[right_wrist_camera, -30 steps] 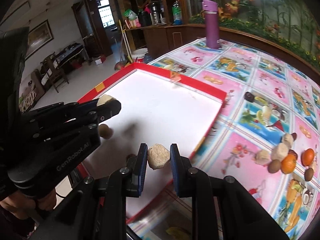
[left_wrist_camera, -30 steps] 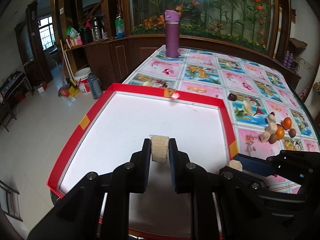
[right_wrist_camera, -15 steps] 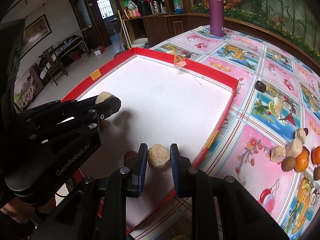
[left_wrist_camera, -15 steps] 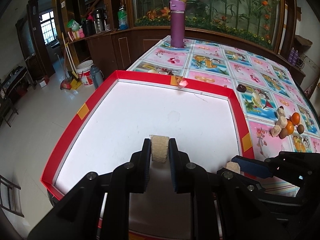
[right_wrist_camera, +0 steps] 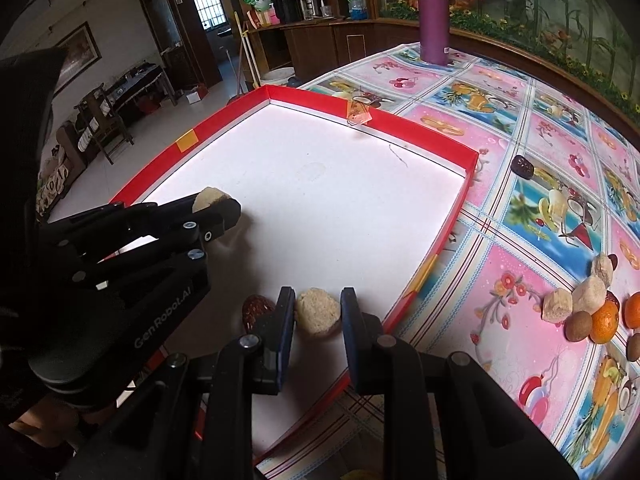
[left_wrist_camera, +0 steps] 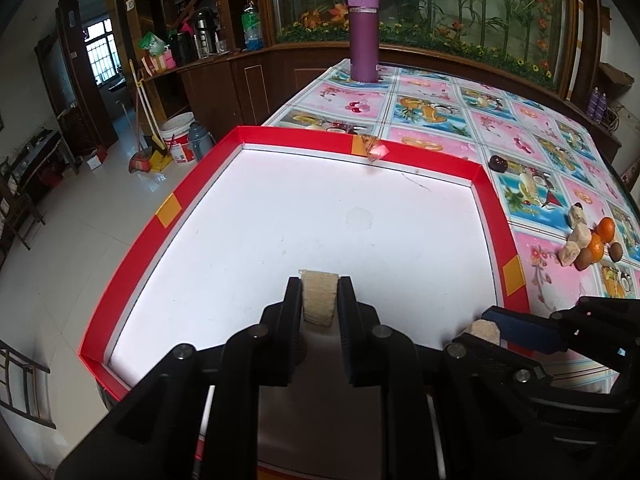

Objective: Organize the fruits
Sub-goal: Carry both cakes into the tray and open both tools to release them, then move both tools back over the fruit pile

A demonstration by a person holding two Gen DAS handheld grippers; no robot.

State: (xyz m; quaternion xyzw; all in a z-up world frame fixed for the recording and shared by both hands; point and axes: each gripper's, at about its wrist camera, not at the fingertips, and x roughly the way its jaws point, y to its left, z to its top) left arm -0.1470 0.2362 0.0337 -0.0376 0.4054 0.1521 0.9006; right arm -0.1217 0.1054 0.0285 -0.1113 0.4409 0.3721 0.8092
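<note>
My left gripper (left_wrist_camera: 319,300) is shut on a tan fruit chunk (left_wrist_camera: 318,298) above the near part of the red-rimmed white tray (left_wrist_camera: 168,210). My right gripper (right_wrist_camera: 318,312) is shut on a round tan fruit piece (right_wrist_camera: 318,311) low over the tray's near right corner (right_wrist_camera: 424,276). A dark reddish fruit (right_wrist_camera: 256,310) lies in the tray just left of my right gripper. A pile of tan chunks, oranges and brown fruits (right_wrist_camera: 592,308) sits on the tablecloth to the right; it also shows in the left wrist view (left_wrist_camera: 588,240).
A dark fruit (right_wrist_camera: 523,167) lies alone on the tablecloth beyond the tray. A purple bottle (left_wrist_camera: 363,34) stands at the table's far end. A small pink wrapper (left_wrist_camera: 378,151) rests on the tray's far rim. The floor drops off to the left of the tray.
Both grippers, still holding their pieces, have pulled back and lowered toward the tray's near edge; the dark reddish fruit now shows beside the right gripper.
</note>
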